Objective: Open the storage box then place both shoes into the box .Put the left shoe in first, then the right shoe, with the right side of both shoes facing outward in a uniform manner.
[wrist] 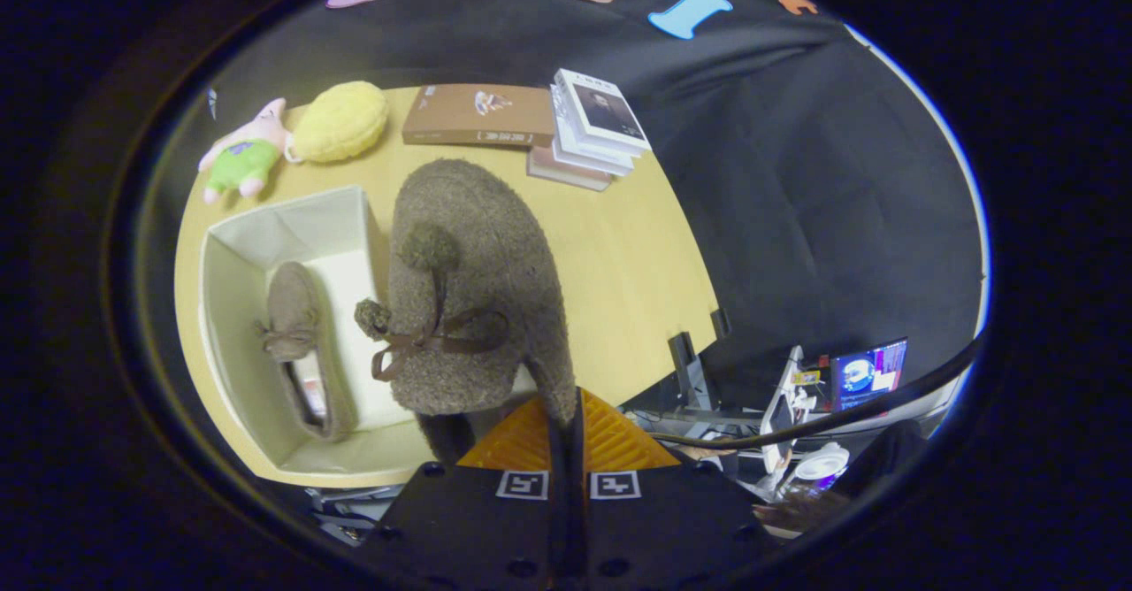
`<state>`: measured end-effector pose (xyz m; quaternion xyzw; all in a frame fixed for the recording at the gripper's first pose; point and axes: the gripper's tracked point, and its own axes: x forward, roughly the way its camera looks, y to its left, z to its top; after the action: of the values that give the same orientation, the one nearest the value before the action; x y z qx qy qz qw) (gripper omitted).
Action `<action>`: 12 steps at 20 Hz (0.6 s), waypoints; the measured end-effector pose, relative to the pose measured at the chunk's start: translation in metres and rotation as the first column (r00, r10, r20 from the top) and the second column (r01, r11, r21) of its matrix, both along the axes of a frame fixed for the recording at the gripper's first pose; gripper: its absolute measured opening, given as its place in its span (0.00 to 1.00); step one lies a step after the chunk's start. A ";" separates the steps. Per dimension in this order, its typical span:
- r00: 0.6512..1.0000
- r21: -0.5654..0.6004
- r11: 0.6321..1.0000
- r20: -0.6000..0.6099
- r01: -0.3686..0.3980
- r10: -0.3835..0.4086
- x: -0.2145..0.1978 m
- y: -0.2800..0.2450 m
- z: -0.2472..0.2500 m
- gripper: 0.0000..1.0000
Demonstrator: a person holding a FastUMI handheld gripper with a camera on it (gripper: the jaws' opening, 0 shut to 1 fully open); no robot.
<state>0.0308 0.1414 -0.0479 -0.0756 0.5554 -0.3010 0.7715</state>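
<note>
My gripper (566,427) is shut on the heel rim of a fuzzy brown slipper (473,290) with pompoms and a ribbon bow. The slipper hangs toe-away from the fingers, lifted above the table beside the right wall of the box. An open white storage box (232,326) stands on the yellow table (628,272). Inside it lies the other brown slipper (296,352), along the left part of the box floor with its bow facing up. The held shoe hides part of the box's right wall.
Beyond the box, a pink and green plush toy (243,153) and a yellow plush (340,120) lie at the table's far edge. A brown book (478,115) and a stack of books (592,131) sit behind the slipper. Off the table's right edge are cables and a laptop (867,370).
</note>
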 end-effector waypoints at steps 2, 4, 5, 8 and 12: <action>1.000 0.014 1.000 0.012 -0.015 0.015 0.009 0.025 0.001 0.04; 0.998 0.050 0.998 0.048 -0.047 0.044 0.023 0.054 -0.004 0.04; 0.996 0.072 0.996 0.065 -0.058 0.054 0.028 0.068 -0.011 0.04; 0.996 0.123 0.990 0.061 -0.067 0.060 0.034 0.095 -0.035 0.03; 0.997 0.173 0.982 0.015 -0.078 0.076 0.044 0.109 -0.078 0.03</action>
<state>0.0750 0.2504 -0.1258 -0.0282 0.5731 -0.2217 0.7885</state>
